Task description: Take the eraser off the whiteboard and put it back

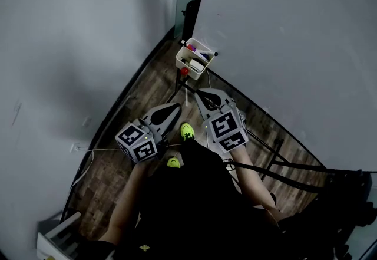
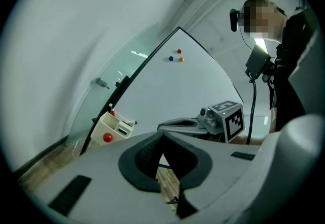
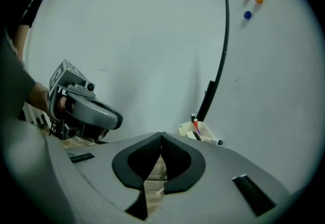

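Both tools are clenched on nothing: the left gripper [image 2: 162, 135] and the right gripper [image 3: 161, 135] each have their tips pressed together, with only floor showing behind; both are held side by side in front of the person, well apart from the whiteboard [image 1: 294, 46]; the eraser I cannot pick out for sure, though a pale block [image 2: 123, 129] in the white basket [image 2: 100, 125] at the board's lower corner may be it; reaching in with jaws unopened would likely shove that block or knock the markers [image 3: 196, 124] out; the basket looks lightly hung, so a hard nudge could swing it; the grippers could also bump each other.
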Demonstrator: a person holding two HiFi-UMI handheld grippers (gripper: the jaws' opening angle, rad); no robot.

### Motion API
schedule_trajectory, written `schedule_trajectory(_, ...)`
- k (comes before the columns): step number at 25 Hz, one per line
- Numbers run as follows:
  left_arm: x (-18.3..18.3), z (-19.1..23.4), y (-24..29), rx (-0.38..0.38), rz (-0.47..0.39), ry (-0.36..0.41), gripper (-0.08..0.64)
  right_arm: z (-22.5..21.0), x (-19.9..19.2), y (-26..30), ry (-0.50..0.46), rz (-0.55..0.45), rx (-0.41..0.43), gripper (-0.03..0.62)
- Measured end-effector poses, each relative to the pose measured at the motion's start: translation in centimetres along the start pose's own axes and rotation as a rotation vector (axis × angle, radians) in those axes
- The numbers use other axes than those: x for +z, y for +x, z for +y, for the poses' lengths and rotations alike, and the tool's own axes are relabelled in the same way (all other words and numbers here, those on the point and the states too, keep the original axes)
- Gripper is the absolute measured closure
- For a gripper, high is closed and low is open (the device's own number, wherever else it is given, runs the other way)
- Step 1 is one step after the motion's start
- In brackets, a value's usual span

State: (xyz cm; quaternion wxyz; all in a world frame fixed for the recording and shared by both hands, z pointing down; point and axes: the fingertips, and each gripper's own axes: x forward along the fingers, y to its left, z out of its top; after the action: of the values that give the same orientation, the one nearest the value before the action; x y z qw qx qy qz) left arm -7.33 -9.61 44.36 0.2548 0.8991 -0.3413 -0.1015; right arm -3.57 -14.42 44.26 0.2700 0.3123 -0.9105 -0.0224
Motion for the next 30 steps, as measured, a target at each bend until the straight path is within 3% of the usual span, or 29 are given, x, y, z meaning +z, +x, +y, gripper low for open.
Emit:
schedule_trajectory(14,-2.0,-5.9,-6.8,-0.022,0.009,0.058,0.540,7.9,0.1,-6.7,0.043,-0.015,-0.053,0.586)
schedule_trajectory(30,-4.2,-9.9,-7.6,-0.012,-0.011,0.037,0.540,10.9,-1.8,-10.4,0.095,-0.052,0.023,0.586)
